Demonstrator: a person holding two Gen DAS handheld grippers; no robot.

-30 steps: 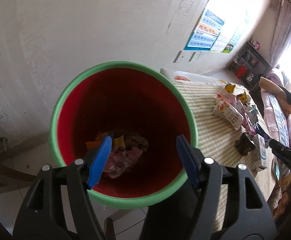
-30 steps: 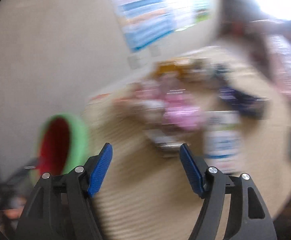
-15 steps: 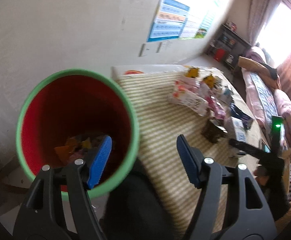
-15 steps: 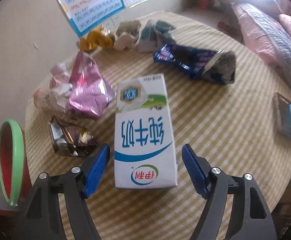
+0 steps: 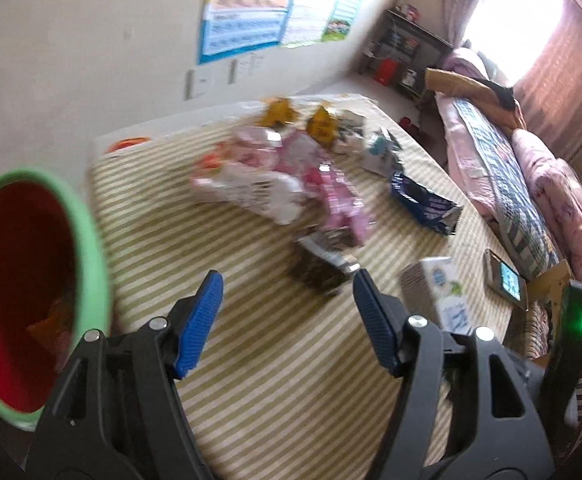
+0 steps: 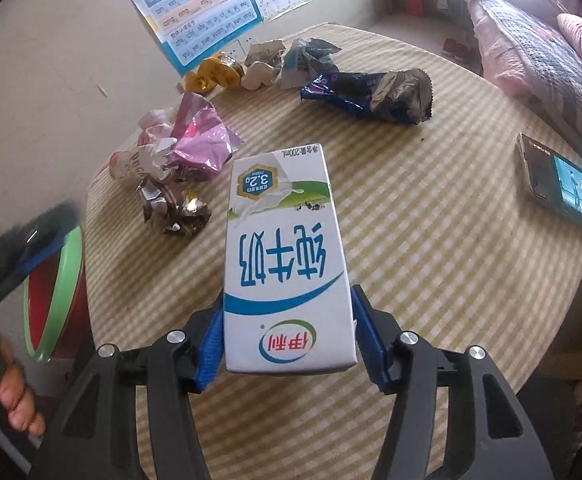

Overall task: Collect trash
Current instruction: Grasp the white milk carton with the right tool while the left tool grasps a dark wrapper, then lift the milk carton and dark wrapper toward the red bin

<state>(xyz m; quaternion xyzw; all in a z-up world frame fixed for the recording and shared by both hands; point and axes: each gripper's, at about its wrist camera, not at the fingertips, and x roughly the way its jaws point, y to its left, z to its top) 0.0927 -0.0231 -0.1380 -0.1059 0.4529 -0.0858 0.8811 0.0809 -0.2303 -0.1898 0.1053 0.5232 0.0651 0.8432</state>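
Left wrist view: the left gripper (image 5: 287, 320) hangs above the striped desk (image 5: 251, 360) with its fingers spread and nothing between them; the red bin (image 5: 23, 300) with the green rim stands off the desk's left edge, and the wrapper pile (image 5: 291, 188) lies beyond the fingertips toward the far edge, blurred. Right wrist view: the right gripper (image 6: 287, 344) has its blue fingers (image 6: 211, 352) pressed against both long sides of the milk carton (image 6: 283, 264), gripping it at its near end, close to the desk's near edge. Judgement: the step in hand is securing the carton for transfer to the bin. The hold sits at one end, so the carton should be lifted level and carried without tilting, since thin card may buckle under excess squeeze.
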